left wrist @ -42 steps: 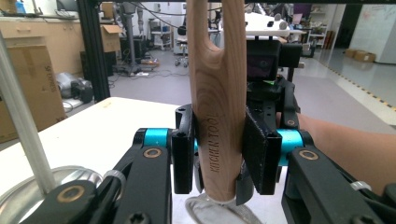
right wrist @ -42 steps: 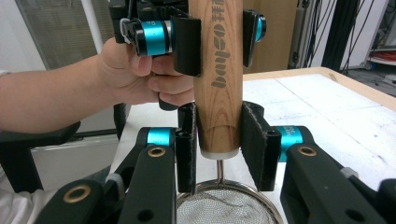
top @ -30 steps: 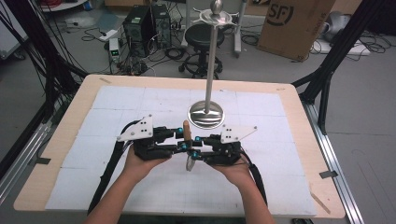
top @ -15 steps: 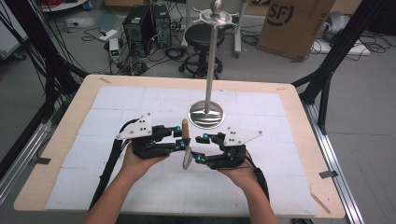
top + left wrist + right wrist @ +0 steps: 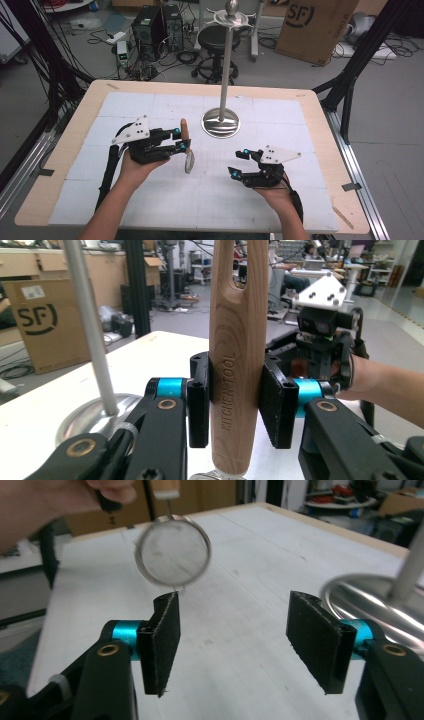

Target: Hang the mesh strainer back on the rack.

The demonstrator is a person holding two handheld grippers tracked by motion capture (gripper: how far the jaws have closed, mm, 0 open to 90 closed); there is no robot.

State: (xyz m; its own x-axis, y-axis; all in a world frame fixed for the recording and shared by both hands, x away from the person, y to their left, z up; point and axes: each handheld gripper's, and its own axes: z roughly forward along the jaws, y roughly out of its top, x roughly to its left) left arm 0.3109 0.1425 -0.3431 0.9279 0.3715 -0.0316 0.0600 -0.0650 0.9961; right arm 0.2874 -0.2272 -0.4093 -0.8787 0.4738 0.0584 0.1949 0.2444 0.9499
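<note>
One strainer, one stand, two grippers, one table.

Left of centre in the high view: left gripper (image 5: 181, 139), held in the person's left hand (image 5: 137, 167), clamped on the wooden handle (image 5: 184, 129) of a small mesh strainer (image 5: 189, 161). Handle stands upright between the pads; the round wire sieve hangs below, over the white table (image 5: 280, 110). The left gripper view shows the handle (image 5: 237, 365) pinched square between both black pads (image 5: 272, 405), lettering "KITCHEN TOOL" running up the wood, slot at its top end.

Centre, upper half: one metal stand (image 5: 220, 122), round shiny base, thin pole rising to a knobbed top. It sits just beyond the strainer, apart from it.

Right of centre, lower: right gripper (image 5: 239, 163), in the person's right hand (image 5: 272, 192), jaws partly apart and nothing between them; they have just been opening. In the right gripper view the sieve (image 5: 172, 550) hangs blurred at upper left beyond the pads, the stand's base (image 5: 370, 602) at right edge.

Beyond the table: a stool, computer cases, cables, a cardboard box at upper right. Nothing lies between the two grippers.
</note>
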